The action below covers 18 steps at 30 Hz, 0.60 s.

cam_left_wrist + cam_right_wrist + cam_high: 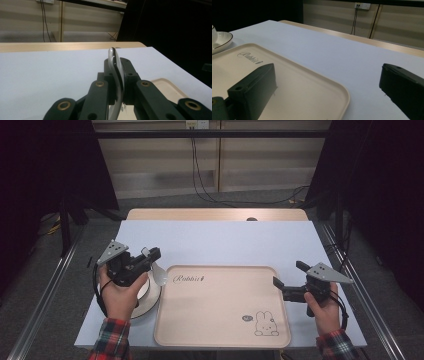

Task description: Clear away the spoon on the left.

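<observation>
Gripping a white plate [159, 276] by its rim, the left gripper [150, 254] sits just left of the tray [220, 320], its 2 jaws closed flat on the thin edge. In the left gripper view that plate [115, 75] stands on edge between the black jaws, its rim rising above their tips and curving over at the top. In the high view the held plate is tilted up off a second plate [145, 302], which lies flat on the table [225, 240] just left of the tray, partly under the left hand [120, 295]. The right gripper view catches a plate [220, 41] beyond the tray's [312, 95] far corner, with a bit of white ware above it at the picture's edge. The right gripper [287, 275] is at the right edge of the tray, its jaws spread wide with nothing between them; 1 jaw hangs over the tray's rim and the other over the bare table beside it. The right hand [322, 307] holds it from behind, just right of the tray. The tray is cream, lies flat near the table's front edge, and carries a script word near its back left corner and a rabbit drawing near its front right corner. Both sleeves are plaid.
</observation>
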Each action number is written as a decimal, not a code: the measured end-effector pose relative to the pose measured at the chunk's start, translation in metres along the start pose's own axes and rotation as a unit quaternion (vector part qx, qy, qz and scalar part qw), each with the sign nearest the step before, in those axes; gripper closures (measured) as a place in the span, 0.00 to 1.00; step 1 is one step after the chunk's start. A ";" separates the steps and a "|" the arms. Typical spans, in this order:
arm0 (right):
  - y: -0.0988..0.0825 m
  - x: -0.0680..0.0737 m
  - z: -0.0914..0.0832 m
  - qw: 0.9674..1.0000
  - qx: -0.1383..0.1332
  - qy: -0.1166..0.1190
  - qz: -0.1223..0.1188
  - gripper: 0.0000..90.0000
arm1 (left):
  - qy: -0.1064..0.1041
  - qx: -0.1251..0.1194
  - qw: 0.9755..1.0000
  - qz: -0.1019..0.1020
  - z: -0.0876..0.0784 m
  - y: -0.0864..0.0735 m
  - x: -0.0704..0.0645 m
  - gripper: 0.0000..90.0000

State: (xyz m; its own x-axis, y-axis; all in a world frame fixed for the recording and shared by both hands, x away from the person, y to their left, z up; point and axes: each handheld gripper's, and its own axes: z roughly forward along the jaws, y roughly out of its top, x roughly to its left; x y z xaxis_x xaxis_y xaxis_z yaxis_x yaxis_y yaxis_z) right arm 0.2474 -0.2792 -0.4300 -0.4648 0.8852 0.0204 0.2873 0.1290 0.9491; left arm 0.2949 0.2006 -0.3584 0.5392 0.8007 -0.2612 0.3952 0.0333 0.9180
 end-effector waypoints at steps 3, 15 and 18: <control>0.000 0.001 -0.001 1.000 -0.001 -0.002 0.001 0.01 | -0.003 0.000 1.000 0.000 0.002 -0.002 -0.002 0.94; -0.001 0.002 -0.005 1.000 -0.004 0.000 -0.005 0.01 | -0.024 0.017 1.000 0.006 0.014 -0.013 -0.010 0.94; -0.001 0.003 -0.006 1.000 -0.003 -0.001 -0.004 0.01 | -0.026 0.018 0.999 0.002 0.018 -0.016 -0.013 0.94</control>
State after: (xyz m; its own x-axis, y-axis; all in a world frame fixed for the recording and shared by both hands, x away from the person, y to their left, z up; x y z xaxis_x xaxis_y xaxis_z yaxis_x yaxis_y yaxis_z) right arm 0.2403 -0.2799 -0.4292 -0.4656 0.8849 0.0113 0.2780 0.1342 0.9512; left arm 0.2954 0.1790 -0.3752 0.5786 0.7686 -0.2728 0.4185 0.0073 0.9082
